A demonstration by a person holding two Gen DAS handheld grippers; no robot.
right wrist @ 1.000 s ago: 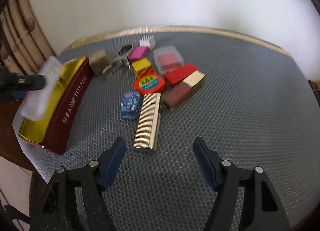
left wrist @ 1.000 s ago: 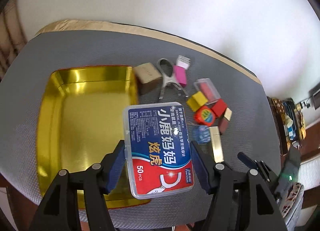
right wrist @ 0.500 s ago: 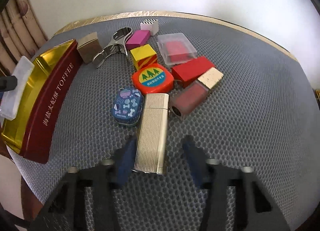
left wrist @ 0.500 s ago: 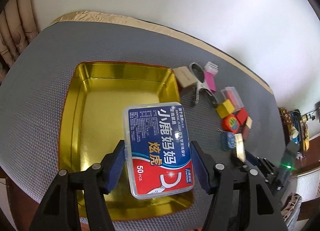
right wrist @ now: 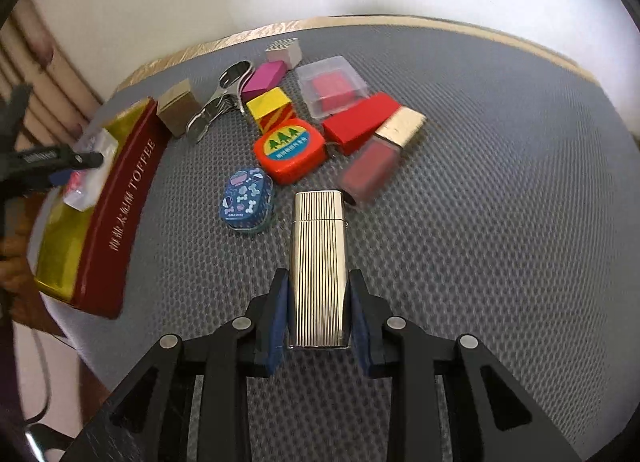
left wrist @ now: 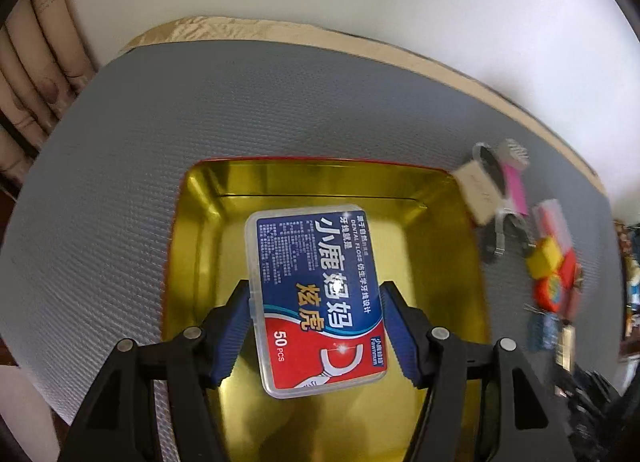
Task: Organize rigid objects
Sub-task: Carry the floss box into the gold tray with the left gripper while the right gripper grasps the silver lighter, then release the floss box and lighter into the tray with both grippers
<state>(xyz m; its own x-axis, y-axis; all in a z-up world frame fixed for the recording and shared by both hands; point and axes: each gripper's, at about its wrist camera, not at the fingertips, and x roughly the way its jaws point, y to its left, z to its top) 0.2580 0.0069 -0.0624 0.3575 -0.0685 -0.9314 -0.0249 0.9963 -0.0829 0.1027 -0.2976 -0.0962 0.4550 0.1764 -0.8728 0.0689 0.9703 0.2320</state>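
Grey mesh mat on a table, white wall behind.
Left gripper pinches floss box over gold tin; right gripper clamps lighter; mat's right side bare.

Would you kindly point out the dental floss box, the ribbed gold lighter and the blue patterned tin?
dental floss box (left wrist: pixel 320 294): left wrist view, middle of its printed lid.
ribbed gold lighter (right wrist: pixel 319 266): right wrist view, centre of its ribbed face.
blue patterned tin (right wrist: pixel 246 198): right wrist view, its lid.

The left gripper is carrying the floss box sideways and downward to hang over the gold tin, while the right gripper, formerly spread wide, is now clamping the ribbed lighter.
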